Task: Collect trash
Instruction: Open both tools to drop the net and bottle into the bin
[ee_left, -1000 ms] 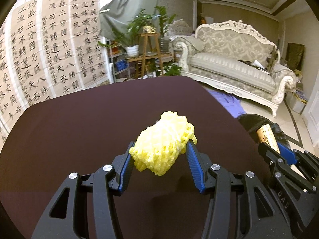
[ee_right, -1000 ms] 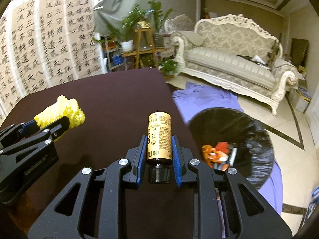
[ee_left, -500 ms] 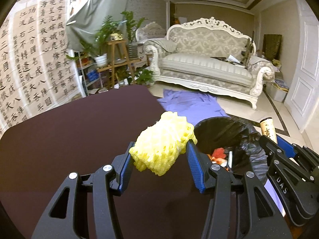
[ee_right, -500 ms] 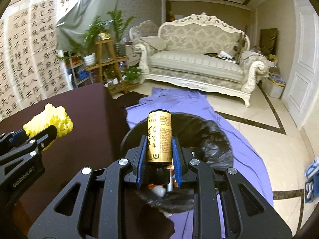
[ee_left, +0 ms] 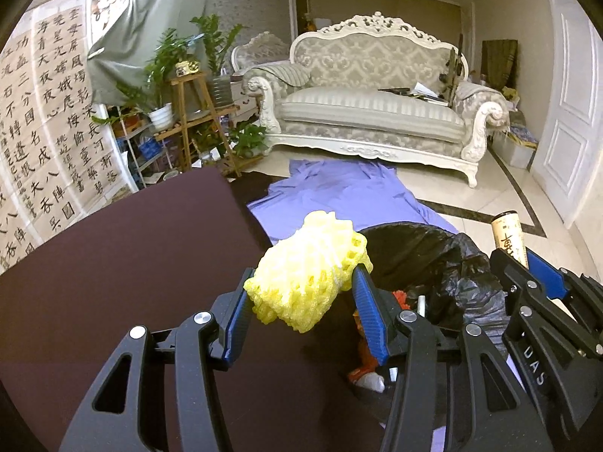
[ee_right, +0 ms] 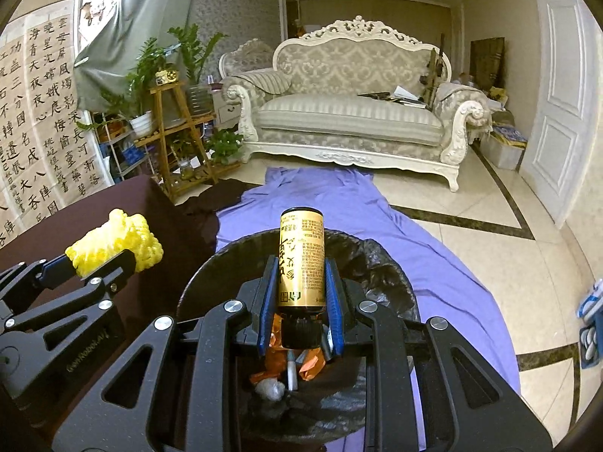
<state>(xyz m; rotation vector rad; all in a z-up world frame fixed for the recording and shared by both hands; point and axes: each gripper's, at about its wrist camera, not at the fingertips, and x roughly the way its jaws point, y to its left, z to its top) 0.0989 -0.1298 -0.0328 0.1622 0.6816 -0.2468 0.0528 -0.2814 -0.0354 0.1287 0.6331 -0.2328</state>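
Sofa (ee_left: 371,113): cream and grey, across the upper middle of both views, well beyond everything else.
Table (ee_left: 113,263): dark maroon top filling the left and lower left of the left wrist view; in the right wrist view only its corner shows at middle left.
Purple cloth (ee_right: 444,263): spread on the tiled floor from the sofa's foot down to the bin and under it.
Trash bin (ee_right: 380,267): round, lined with a black bag, lower centre of the right wrist view and right of centre in the left wrist view, just beside the table edge.
Bin contents: orange wrapper pieces (ee_right: 312,361), a crumpled grey wad (ee_right: 269,390) and a slim white stick-like item; more cannot be made out.
Change from earlier: a second ago both grippers were over the table and the bin sat off to the right; now the right gripper is above the bin mouth and the left gripper has reached the table edge next to it. Both grips look unchanged.
Left gripper (ee_left: 301,301): blue pads pinching the yellow foam net (ee_left: 307,286), which bulges up and forward from between the fingers, partly past the table edge at the bin's rim.
Right gripper (ee_right: 301,293): pads pressed on both sides of the gold bottle (ee_right: 301,260), black cap toward the camera, base pointing away, held over the bin's opening with the trash showing below it.
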